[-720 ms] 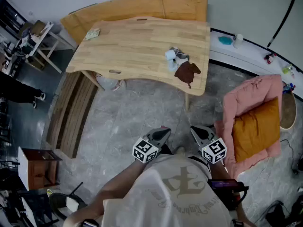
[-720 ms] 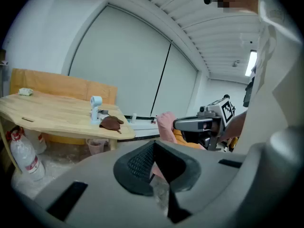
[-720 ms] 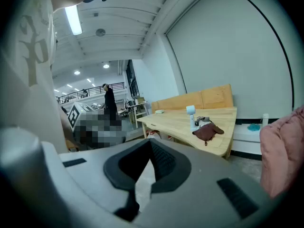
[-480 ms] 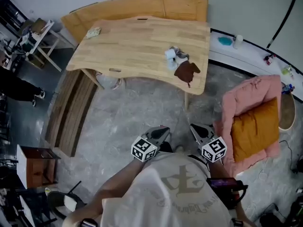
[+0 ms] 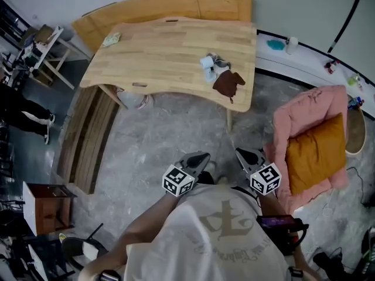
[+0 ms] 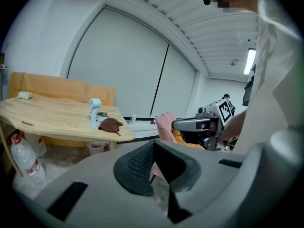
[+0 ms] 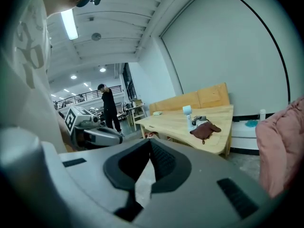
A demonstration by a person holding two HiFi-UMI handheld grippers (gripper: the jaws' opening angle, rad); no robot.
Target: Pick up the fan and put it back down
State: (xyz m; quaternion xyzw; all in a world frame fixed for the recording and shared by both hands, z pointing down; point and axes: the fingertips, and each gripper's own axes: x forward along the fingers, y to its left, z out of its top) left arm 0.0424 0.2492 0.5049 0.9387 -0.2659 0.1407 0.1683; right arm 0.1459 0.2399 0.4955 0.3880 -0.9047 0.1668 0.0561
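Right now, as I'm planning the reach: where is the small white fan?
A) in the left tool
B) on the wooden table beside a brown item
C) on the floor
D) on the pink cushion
B: the fan stands on the wooden table, right beside the brown item.
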